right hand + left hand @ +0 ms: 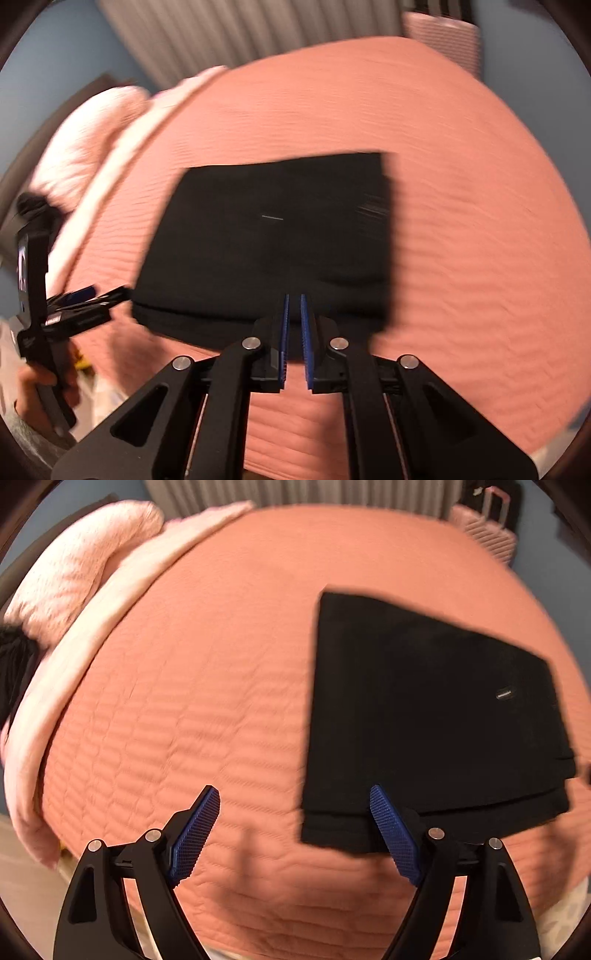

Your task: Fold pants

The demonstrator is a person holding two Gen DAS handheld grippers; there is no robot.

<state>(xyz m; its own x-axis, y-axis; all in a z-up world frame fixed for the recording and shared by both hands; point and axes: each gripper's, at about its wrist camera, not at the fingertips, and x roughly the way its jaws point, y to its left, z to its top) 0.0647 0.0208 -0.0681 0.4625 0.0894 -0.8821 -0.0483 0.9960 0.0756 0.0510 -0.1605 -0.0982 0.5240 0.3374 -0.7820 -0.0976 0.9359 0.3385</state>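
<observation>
The black pants [424,709] lie folded into a flat rectangle on the orange quilted bedspread [184,701], a small label showing on top. My left gripper [292,790] stands wide open over bare quilt at the pants' near left corner, with nothing between its blue pads. In the right wrist view the pants [266,236] fill the middle. My right gripper [294,296] hovers at their near edge, pads almost together and holding nothing. The left gripper [107,295] appears blurred at the left, held by a hand [40,384].
A fluffy pink pillow [81,561] and a pale pink folded blanket edge [92,635] run along the bed's left side. A pink suitcase [487,531] stands past the far right corner. Grey pleated curtain [221,40] hangs behind the bed [461,221].
</observation>
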